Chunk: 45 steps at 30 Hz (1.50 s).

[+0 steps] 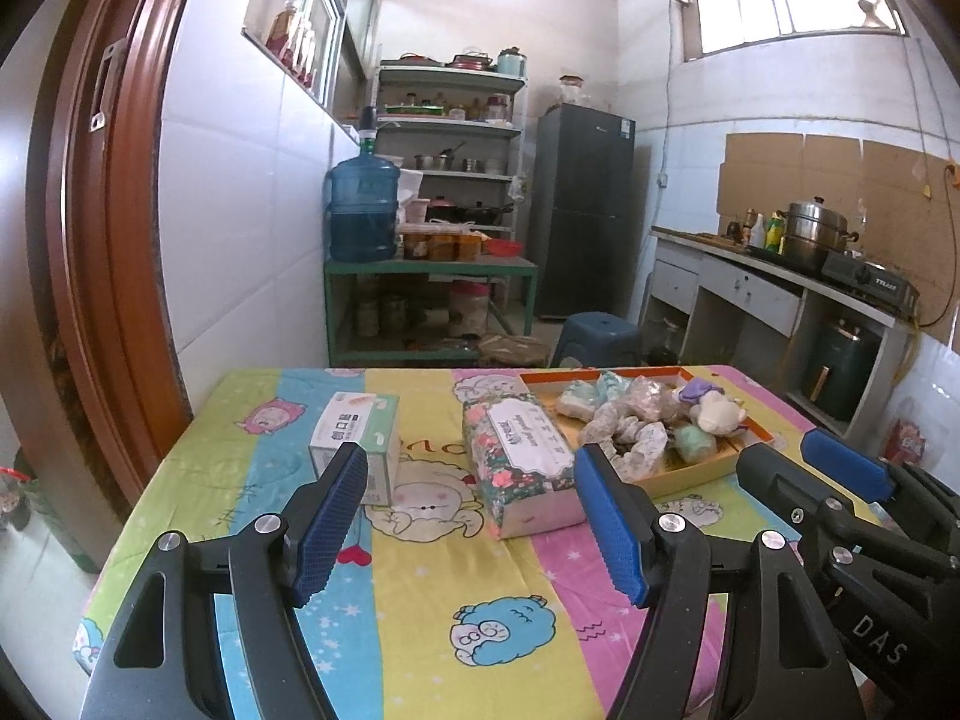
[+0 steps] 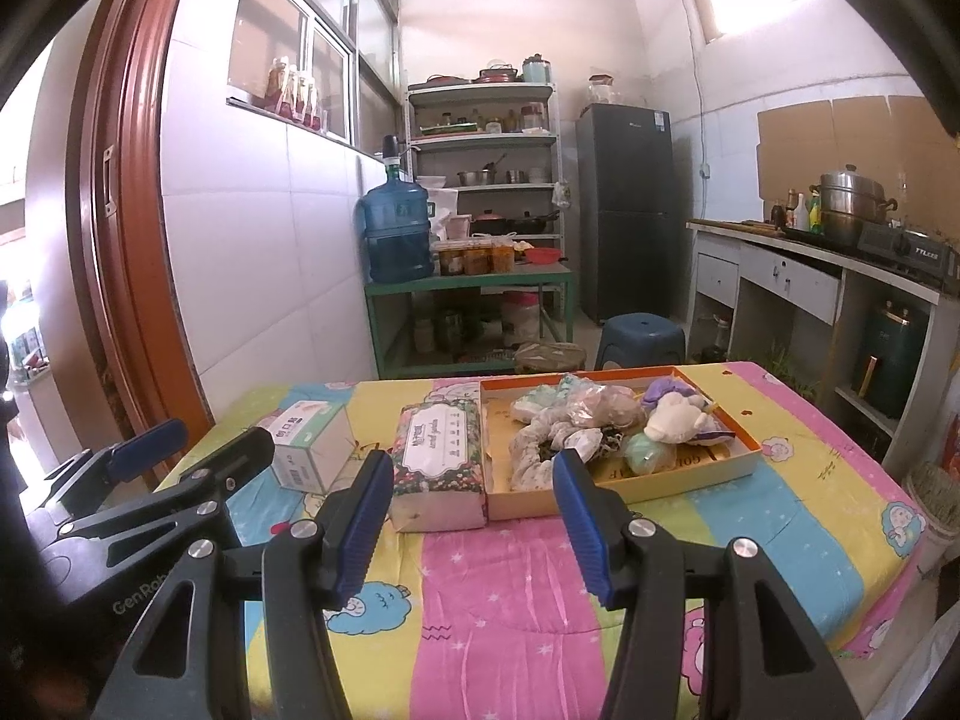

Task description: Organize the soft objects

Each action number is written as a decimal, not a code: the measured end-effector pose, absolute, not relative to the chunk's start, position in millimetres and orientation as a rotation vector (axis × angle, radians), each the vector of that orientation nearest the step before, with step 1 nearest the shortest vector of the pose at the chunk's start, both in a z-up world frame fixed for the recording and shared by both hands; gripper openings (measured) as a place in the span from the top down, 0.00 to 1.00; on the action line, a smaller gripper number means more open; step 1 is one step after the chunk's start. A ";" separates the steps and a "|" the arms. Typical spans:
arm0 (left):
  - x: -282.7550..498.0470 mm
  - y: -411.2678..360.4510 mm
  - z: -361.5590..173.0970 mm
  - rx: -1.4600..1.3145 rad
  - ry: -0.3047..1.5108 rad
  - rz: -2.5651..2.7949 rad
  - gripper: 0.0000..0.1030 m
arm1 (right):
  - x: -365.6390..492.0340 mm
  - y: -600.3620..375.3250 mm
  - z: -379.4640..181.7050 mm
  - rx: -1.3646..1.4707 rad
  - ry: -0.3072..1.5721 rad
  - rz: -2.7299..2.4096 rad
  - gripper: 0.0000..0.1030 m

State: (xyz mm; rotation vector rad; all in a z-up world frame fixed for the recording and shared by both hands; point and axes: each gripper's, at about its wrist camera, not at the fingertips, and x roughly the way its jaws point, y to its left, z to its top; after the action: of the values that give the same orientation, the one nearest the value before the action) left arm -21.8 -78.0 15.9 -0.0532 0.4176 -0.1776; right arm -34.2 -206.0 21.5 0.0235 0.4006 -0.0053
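The left view is showing the right tongs (image 1: pixel 774 468) poking in at its right edge; the right view is showing the left tongs (image 2: pixel 210 438) at its left edge, plus the whole tray (image 2: pixel 690 480); both tongs are hovering spread over the table (image 2: pixel 510 588), pinching nothing; the soft toys (image 2: pixel 600 420) are lying heaped in the tray, beyond the right tongs and ahead-right of the left; the tissue pack (image 1: pixel 522 456) is sitting just beyond the left tongs, the small box (image 1: pixel 357 438) behind their left finger

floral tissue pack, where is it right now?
In both wrist views the floral tissue pack lies mid-table on the cartoon cloth, between the small white box on its left and the orange tray on its right.
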 end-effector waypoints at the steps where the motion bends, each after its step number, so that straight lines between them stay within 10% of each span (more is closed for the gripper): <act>1: -21.8 -77.9 15.9 -0.054 0.419 -0.178 0.29 | -34.1 -206.1 21.7 0.024 0.401 -0.005 0.46; 45: -23.9 -77.7 11.6 -0.053 0.416 -0.161 0.29 | -33.2 -209.5 18.7 0.032 0.407 0.001 0.47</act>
State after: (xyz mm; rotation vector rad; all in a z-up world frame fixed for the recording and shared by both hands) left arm -23.9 -77.7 11.6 -0.0530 0.4163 -0.1613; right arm -33.2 -209.5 18.7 0.0320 0.4069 0.0015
